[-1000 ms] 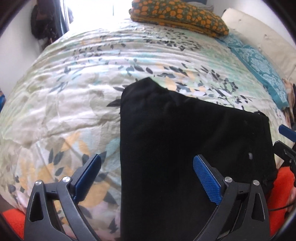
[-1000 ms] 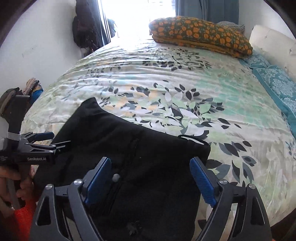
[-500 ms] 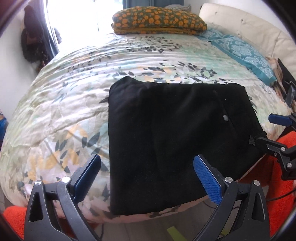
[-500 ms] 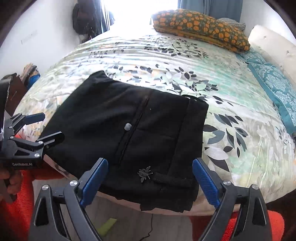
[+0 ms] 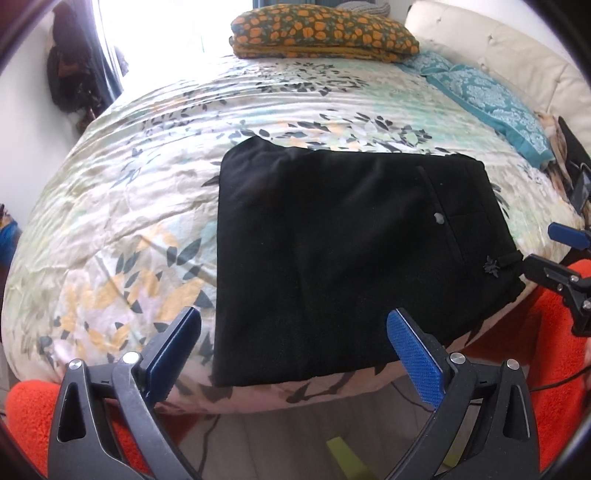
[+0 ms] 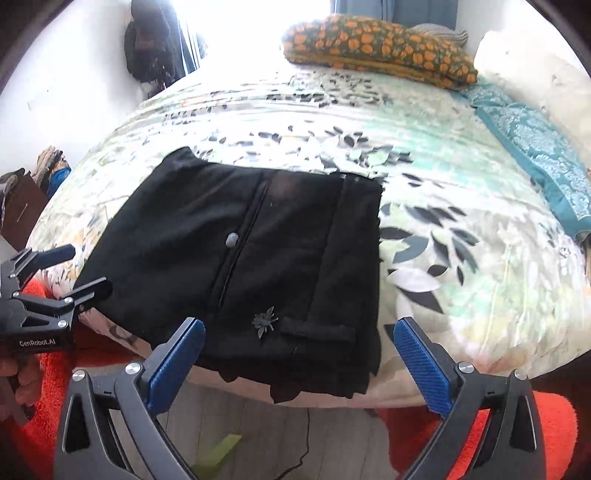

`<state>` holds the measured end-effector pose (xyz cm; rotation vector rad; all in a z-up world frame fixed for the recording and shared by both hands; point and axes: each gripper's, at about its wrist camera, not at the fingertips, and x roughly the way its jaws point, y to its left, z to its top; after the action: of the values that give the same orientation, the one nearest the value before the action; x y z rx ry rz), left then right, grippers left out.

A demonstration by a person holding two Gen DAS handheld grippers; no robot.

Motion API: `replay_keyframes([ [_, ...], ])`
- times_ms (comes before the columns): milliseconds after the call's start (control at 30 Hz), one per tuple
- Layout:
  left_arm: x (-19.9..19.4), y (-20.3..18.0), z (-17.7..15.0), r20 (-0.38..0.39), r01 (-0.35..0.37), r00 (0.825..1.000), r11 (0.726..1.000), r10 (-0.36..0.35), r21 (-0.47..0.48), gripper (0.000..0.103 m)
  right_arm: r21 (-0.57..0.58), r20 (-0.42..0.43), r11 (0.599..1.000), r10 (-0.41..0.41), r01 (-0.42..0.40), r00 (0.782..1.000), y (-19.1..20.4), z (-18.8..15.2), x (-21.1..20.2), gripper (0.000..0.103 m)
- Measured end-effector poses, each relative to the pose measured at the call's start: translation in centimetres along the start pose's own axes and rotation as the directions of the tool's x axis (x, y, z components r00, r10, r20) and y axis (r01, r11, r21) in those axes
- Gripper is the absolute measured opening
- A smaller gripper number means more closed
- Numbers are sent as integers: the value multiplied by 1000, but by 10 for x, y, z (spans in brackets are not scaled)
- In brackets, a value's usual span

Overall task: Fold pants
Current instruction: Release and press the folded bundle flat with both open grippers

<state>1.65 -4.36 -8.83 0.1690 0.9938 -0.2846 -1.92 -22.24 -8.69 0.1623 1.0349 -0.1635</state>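
Left wrist view: your left tool (image 5: 291, 345) is released, gripping nothing, off the bed's (image 5: 110, 206) near edge. Right tool (image 6: 299, 352) likewise spread wide. Folded black pants (image 5: 343, 251) lie flat at that edge. Orange pillow (image 5: 321, 35) at bed's far side; orange rug (image 6: 546, 435) below.

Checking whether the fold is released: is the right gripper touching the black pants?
Apart. In the right wrist view the right gripper is open and empty, floor showing beneath its fingertips, with the folded black pants lying beyond on the bed.
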Motion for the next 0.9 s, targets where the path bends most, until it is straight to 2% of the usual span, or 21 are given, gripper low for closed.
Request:
replay_keyframes([
  [133,-9,0,-5,-17,-5,1000,1000,5,13,101,5,52,1000,-21,21,998,-1,-1,-25,102],
  [233,-16,1,-9,-16,-29,999,999,29,18,101,-29,58,1000,7,-5,998,2,-2,-38,102],
  [400,-26,4,-10,-8,-70,998,998,70,-4,101,-105,51,994,-32,37,998,4,0,-49,102],
  [567,-28,7,-7,-3,-102,995,995,102,-16,101,-7,46,1000,4,-4,999,1,1,-59,102],
  [700,-30,9,-7,-10,-116,993,993,116,-25,101,58,80,998,16,-20,997,10,-2,-66,102],
  [833,-48,9,-8,-20,-79,997,996,78,-51,101,56,79,998,-6,2,997,18,-8,-68,102],
  [900,-67,9,-11,9,-71,997,996,71,-61,101,38,65,999,-25,23,998,20,-10,-73,102],
])
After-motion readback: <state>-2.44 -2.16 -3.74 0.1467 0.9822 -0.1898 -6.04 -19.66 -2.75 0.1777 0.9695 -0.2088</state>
